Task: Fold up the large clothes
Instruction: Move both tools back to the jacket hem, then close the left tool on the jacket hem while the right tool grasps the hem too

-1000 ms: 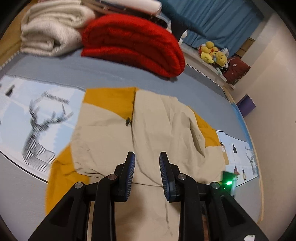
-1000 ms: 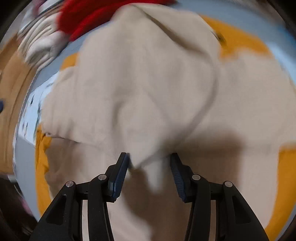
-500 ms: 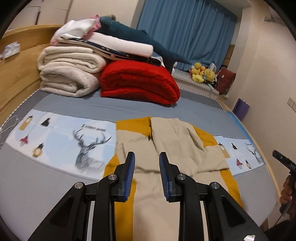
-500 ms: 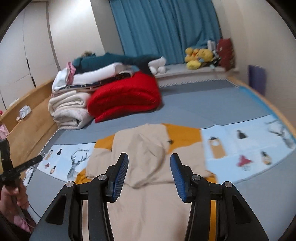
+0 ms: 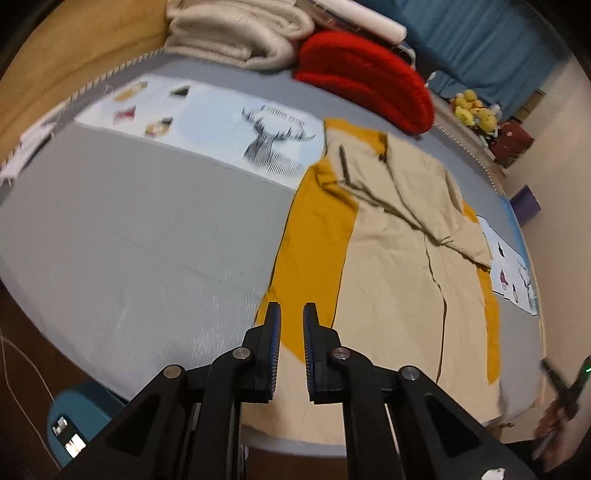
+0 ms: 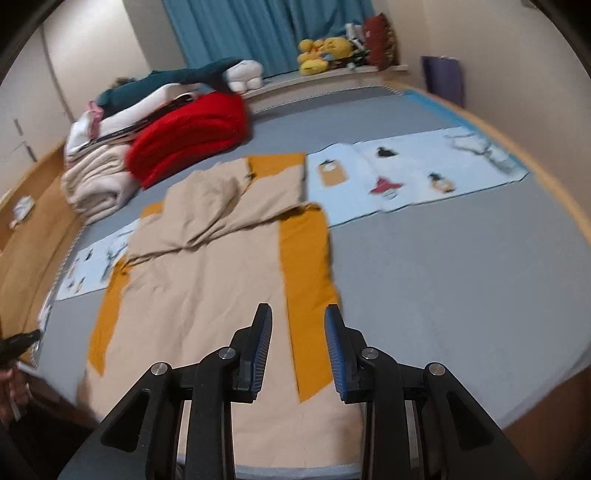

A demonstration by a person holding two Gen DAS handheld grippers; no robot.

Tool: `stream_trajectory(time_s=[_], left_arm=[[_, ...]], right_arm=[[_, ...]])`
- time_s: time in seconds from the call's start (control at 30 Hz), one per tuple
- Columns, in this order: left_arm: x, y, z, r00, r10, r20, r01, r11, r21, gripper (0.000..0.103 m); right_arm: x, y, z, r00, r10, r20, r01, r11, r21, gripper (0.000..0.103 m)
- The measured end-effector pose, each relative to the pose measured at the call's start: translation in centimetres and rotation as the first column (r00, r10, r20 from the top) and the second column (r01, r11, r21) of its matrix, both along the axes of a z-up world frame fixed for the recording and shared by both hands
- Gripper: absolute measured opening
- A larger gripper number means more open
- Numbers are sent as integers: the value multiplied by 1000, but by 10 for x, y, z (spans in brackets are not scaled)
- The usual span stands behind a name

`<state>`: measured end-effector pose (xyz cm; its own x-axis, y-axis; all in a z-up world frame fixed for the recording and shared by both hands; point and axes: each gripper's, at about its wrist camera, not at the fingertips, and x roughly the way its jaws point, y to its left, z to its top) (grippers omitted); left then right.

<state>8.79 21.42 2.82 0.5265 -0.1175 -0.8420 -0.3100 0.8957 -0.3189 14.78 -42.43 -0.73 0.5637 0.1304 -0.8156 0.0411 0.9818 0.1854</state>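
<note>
A large beige and mustard-yellow garment (image 5: pixel 391 266) lies spread on the grey bed, its sleeves folded in over the chest. It also shows in the right wrist view (image 6: pixel 207 280). My left gripper (image 5: pixel 291 325) is open and empty, hovering over the garment's lower left corner. My right gripper (image 6: pixel 298 332) is open and empty above the garment's lower right yellow strip. The right gripper shows at the far right of the left wrist view (image 5: pixel 565 384). The left gripper shows at the left edge of the right wrist view (image 6: pixel 18 341).
A red folded blanket (image 5: pixel 365 81) and cream blankets (image 5: pixel 236 33) are stacked at the head of the bed. A light blue printed strip (image 6: pixel 413 173) crosses the bed under the garment. Plush toys (image 6: pixel 325 51) sit by the blue curtain. The bed's front edge (image 5: pixel 110 373) is close below.
Both grippers have let go of the sleeves, pulled back from the garment's middle and moved down to its near hem corners, the left to the left side, the right to the right side.
</note>
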Motion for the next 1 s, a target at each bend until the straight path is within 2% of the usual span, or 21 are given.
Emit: stream_trajectory(time_s=[0.03,0.1,0.17,0.27,0.37,0.43,0.53,0.67,0.8,0.93,0.97,1.0], left_arm=[[-1,-1,-5,1000,-11,-4,11,1000,-2,8],[-3,-5,-23,999,-36,-34,35,999,-4,11],[-2,-4,-53,996,-34,-82,30,999,-45,12],[6,-2,-91,976,-2,-216,-16,996,-85,12],[11,-9,-109,956,-22,-292,13,999,-35,15],[12,-10,-118,946,-28,-324,19,999,-30,22],[11,-7,-122,941,6,-338,1,1000,20,30],[11,-6,-133,927,10,-376,-7,1000,11,35],[13,-6,-143,908,1,-420,7,1000,18,37],[14,-13,-147,908,-9,-419,28,999,38,38],[16,-17,-147,908,-16,-419,38,998,45,38],[16,-21,-147,907,-30,-420,63,996,64,38]], right_arm=[[0,-1,-11,999,-16,-38,16,1000,-18,31],[2,-5,-24,997,-20,-72,22,999,28,33],[3,-9,-41,991,-36,-126,40,999,32,37],[10,-7,-59,980,-38,-197,40,999,9,39],[13,-9,-80,960,-25,-279,27,1000,5,43],[15,-11,-93,945,-24,-326,30,999,15,45],[16,-17,-107,927,-42,-373,53,998,21,45],[15,-22,-121,899,-55,-434,81,996,41,48],[13,-19,-138,868,-37,-494,63,997,37,49],[11,-12,-139,870,-24,-492,23,1000,-8,49],[10,-10,-138,871,-24,-490,19,1000,-15,47],[10,-9,-137,872,-14,-488,13,1000,-7,36]])
